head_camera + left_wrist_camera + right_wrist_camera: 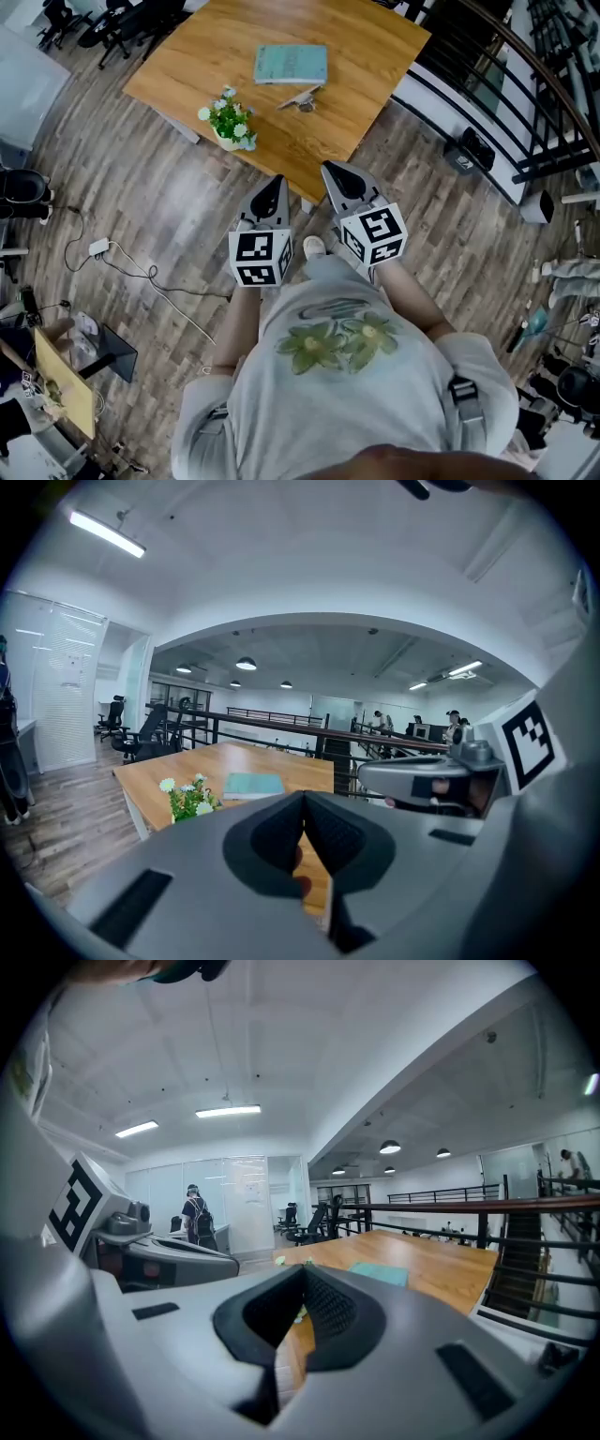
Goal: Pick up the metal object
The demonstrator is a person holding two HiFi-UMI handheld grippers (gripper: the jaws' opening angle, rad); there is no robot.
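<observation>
left hand-held gripper point(274, 186) and right hand-held gripper point(337, 175), both closed and empty, may shove the metal object point(300, 97) toward the book point(291, 64) unless opened.

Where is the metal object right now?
Head view: the metal object lies on the wooden table, just below the teal book and right of the flowers.

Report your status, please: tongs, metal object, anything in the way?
Left tongs and right tongs shut, empty, at near corner of table. Metal object on table beside teal book, untouched. Flower pot left of path.
</observation>
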